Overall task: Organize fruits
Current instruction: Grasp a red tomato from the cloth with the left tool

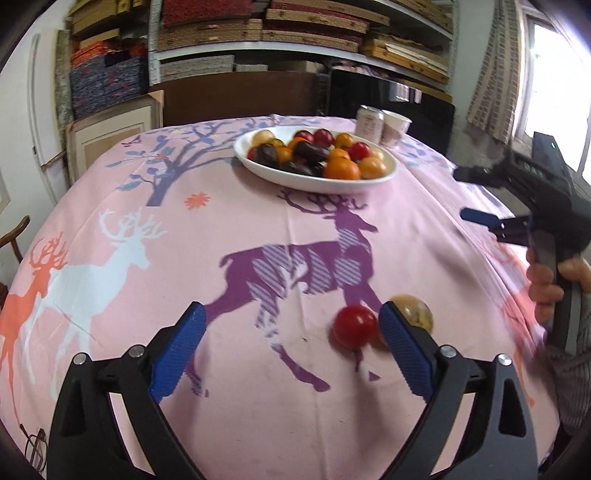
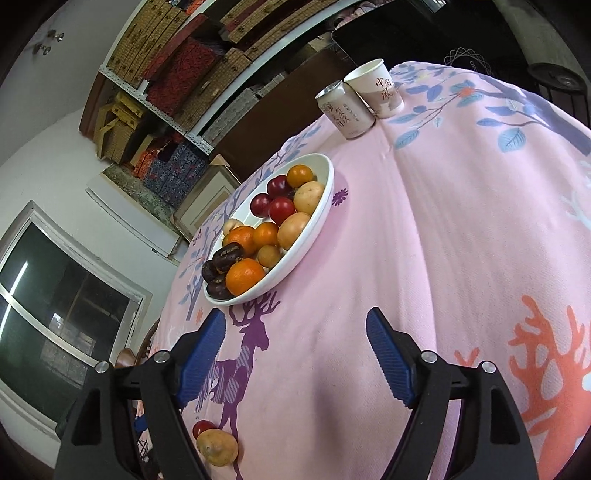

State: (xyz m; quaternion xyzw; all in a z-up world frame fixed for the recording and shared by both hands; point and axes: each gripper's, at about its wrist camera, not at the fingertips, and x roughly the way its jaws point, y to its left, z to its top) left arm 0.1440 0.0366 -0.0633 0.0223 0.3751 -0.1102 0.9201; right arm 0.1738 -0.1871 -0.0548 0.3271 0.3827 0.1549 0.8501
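Two loose fruits, a red fruit (image 1: 354, 326) and a yellow fruit (image 1: 413, 314), are seen on the pink tablecloth (image 1: 258, 229) well short of the white bowl (image 1: 389, 171), touching or nearly touching each other. In the left wrist view the left gripper (image 1: 291, 341) is spread wide with nothing clamped; the red fruit lies just inside its right-hand pad, the yellow one is partly hidden behind that pad. The right gripper (image 1: 465, 194), held by a hand (image 1: 546, 284), is shown from the side only in this view, to the right of the bowl.

In the right wrist view the right gripper (image 2: 295, 345) is seen spread wide and empty, just short of the bowl's near rim. The bowl's contents are shown more clearly here: oranges, red fruits, pale yellow ones and dark brown pieces. A can (image 2: 345, 110) and a paper cup (image 2: 376, 88) stand touching beyond the bowl. Shelves of stacked boxes (image 1: 303, 33) are seen behind it.
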